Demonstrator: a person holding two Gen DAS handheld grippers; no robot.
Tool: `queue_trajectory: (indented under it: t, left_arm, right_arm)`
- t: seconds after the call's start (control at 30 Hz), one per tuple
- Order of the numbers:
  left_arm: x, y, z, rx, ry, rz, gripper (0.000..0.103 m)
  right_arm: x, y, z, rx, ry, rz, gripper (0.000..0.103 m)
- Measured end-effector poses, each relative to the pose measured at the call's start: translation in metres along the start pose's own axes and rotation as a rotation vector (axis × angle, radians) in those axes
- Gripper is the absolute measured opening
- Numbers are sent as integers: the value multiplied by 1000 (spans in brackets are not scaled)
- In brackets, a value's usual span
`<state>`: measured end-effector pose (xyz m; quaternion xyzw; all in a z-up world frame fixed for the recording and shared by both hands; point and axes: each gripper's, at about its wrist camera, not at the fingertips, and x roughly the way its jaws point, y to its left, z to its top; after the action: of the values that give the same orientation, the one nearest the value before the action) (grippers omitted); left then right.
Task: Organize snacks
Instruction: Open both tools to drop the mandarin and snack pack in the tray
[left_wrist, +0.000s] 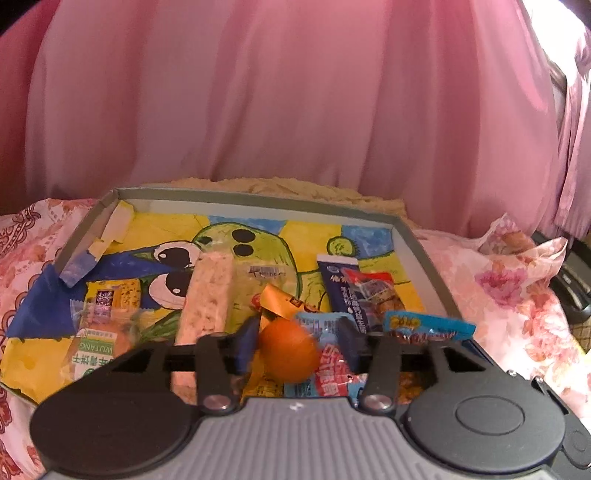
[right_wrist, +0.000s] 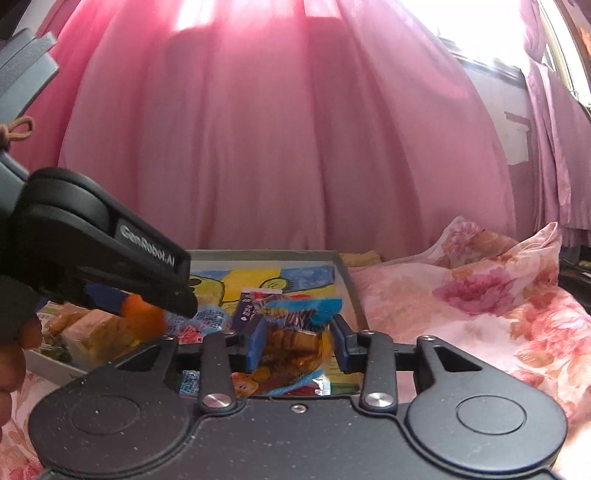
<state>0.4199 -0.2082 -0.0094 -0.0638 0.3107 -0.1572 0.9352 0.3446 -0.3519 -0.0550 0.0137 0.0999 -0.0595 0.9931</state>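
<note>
The left claw (left_wrist: 297, 345) stood with its blue pads parted around an orange ball (left_wrist: 289, 350), which touched the left pad while a clear gap showed before the right one, so the claw was spread and not yet clamped. The ball looked smooth, round and light, likely to roll or squirt out unless pinched squarely across its widest part. The right claw (right_wrist: 299, 345) also had its pads apart, straddling a clear packet of brown snacks (right_wrist: 295, 341) just ahead; whether either pad touched it could not be told. That packet looked soft, crinkly and slippery, best taken across its filled middle, not by a thin sealed edge. Beyond both claws lay more wrapped snacks, among them a long pale bar (left_wrist: 207, 295) to the left of the ball, all inside a shallow grey tray (left_wrist: 424, 251) lined with a bright cartoon drawing. The tray sat on a soft flowered bedcover (right_wrist: 461, 306), an uneven footing, with pink curtains (left_wrist: 295, 92) hanging close behind.
</note>
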Motion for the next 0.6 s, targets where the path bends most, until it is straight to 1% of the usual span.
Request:
queue_trajectory:
  t: [0.07,0.1,0.13,0.17,0.2,0.23,0.27,0.33,0.37,0.4,0.43,0.53,0.6]
  left_arm:
    - [-3,2,-1,-17,-12,0,69]
    - [-5,3,-1,-30,-13,-1,72]
    - [-7,5,-2,-46,-19,1,82]
    - [-10,6,-4,-64,-31,10,88]
    - [-14,8,-5,-77,-47,21,89]
    - [-17,9,-6,-84,-58,25,89]
    - [-21,10,-6,-92,-69,25,92]
    - [-30,14,-7,-104,-95,37,98]
    - [-34,15,-7,-106,-107,48,99]
    - [-38,16,-7,-107,-122,57,100]
    - [-44,18,-7,-107,-135,65,102]
    - [-59,22,-6,-102,-161,99,102]
    - [-71,24,-6,-90,-183,124,102]
  right_arm:
    - [0,-1,1,5,2,-6,48]
    - [-1,-1,1,4,0,-9,53]
    - [-4,0,2,1,-3,-12,62]
    - [-5,1,2,1,-9,-15,66]
    - [-6,1,3,3,-14,-17,70]
    - [-8,0,4,7,-19,-18,73]
    - [-9,0,6,9,-22,-20,74]
    - [-13,-1,9,15,-31,-23,85]
    - [-15,-2,10,20,-34,-23,87]
    - [-18,-3,12,28,-40,-24,94]
    - [-21,-4,14,38,-47,-25,98]
    - [-33,-7,20,56,-62,-27,102]
    - [-43,-9,24,55,-74,-22,102]
